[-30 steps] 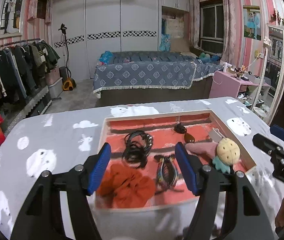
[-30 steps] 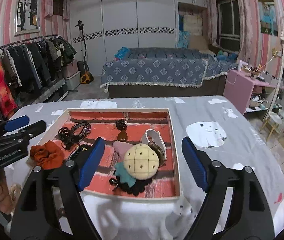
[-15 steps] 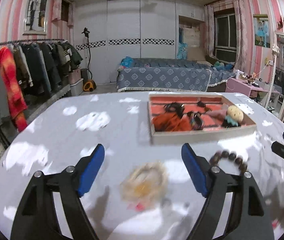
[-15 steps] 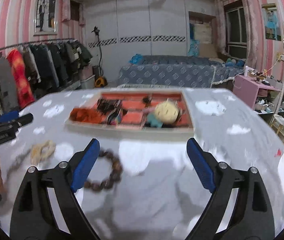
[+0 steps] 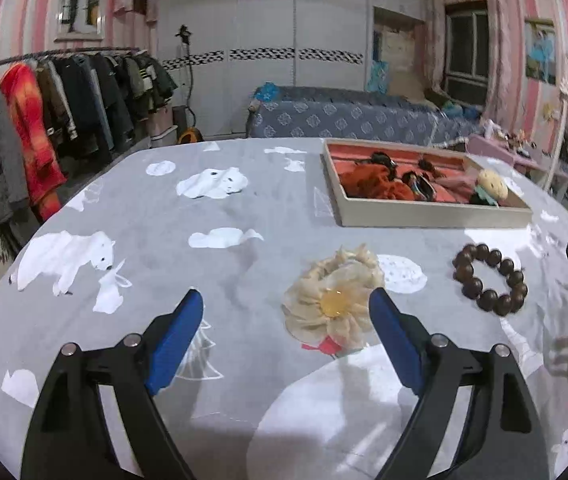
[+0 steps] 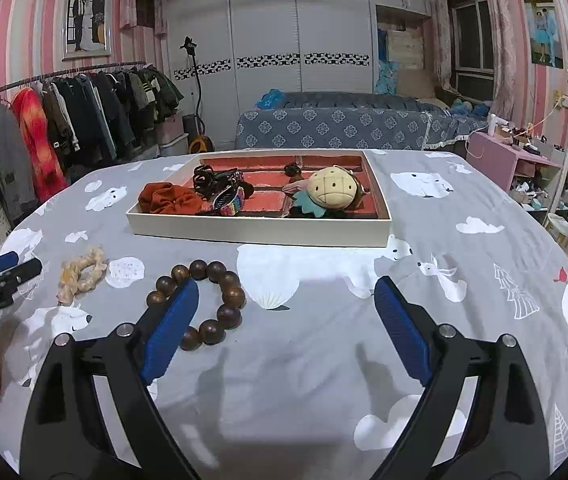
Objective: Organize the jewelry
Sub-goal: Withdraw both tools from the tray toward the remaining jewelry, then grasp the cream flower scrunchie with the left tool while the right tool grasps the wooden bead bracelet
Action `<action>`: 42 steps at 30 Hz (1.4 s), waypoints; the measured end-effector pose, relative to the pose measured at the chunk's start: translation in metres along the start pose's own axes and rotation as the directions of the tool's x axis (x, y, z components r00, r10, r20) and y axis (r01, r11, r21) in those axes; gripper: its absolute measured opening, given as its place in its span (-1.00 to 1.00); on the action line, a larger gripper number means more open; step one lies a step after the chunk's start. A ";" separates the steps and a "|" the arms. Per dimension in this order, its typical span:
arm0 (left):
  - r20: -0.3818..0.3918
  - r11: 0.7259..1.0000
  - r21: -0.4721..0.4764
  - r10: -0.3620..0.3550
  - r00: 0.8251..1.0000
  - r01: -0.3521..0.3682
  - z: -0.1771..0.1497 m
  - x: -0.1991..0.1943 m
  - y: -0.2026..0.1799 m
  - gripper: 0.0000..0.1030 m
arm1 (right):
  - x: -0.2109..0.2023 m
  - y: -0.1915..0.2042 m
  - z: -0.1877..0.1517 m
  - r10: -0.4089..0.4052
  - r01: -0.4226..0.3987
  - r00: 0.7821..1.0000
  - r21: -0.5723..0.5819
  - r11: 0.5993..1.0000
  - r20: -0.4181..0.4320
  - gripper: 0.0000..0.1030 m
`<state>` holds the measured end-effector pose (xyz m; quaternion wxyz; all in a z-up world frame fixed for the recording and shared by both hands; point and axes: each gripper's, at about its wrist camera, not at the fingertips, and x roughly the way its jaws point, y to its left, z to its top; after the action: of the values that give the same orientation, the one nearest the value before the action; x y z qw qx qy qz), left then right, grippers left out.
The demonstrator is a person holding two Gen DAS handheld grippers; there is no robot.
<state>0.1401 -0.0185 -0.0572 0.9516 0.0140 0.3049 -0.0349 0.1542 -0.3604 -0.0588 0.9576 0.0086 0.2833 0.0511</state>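
A white tray point(image 6: 260, 230) with a red lining holds an orange scrunchie point(image 6: 170, 199), black hair ties point(image 6: 206, 176), a striped clip and a round plush piece point(image 6: 332, 191). It also shows in the left wrist view point(image 5: 432, 215). On the grey cloth in front lie a cream flower scrunchie point(image 5: 334, 298) and a dark wooden bead bracelet point(image 5: 490, 278). The scrunchie point(image 6: 82, 272) and bracelet point(image 6: 204, 302) also show in the right wrist view. My left gripper point(image 5: 286, 330) is open, the flower scrunchie just ahead between its fingers. My right gripper point(image 6: 284, 324) is open and empty, its left finger over the bracelet.
The table wears a grey cloth with white polar bears point(image 5: 68, 258). A clothes rack point(image 6: 64, 128) stands at the left, a bed point(image 6: 344, 128) behind, a pink desk point(image 6: 516, 160) at the right.
Both grippers have pulled back from over the tray to the near side of the table. The flower scrunchie and bead bracelet have come into view.
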 end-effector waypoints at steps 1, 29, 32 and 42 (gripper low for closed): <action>-0.010 1.000 0.010 0.002 1.000 -0.002 0.000 0.002 -0.002 0.62 | 0.000 0.000 0.000 0.000 0.000 1.000 0.002 1.000 -0.003 0.72; -0.258 0.988 0.110 -0.081 0.963 0.112 0.017 0.083 -0.033 -0.29 | 0.115 0.052 0.011 -0.075 0.018 0.938 -0.168 0.986 -0.339 -0.29; -0.243 0.989 0.066 -0.112 0.964 0.132 0.019 0.082 -0.029 -0.47 | 0.116 0.057 0.011 -0.059 -0.005 0.940 -0.186 0.983 -0.336 -0.55; -0.071 0.987 0.013 -0.159 0.985 0.161 0.041 0.034 -0.030 -0.55 | 0.061 0.048 0.030 0.047 -0.065 0.982 -0.097 0.993 -0.186 -0.61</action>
<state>0.1888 -0.0525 -0.0440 0.9343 -0.0005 0.3379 -0.1136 0.2164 -0.3062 -0.0647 0.9249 -0.0374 0.3668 0.0931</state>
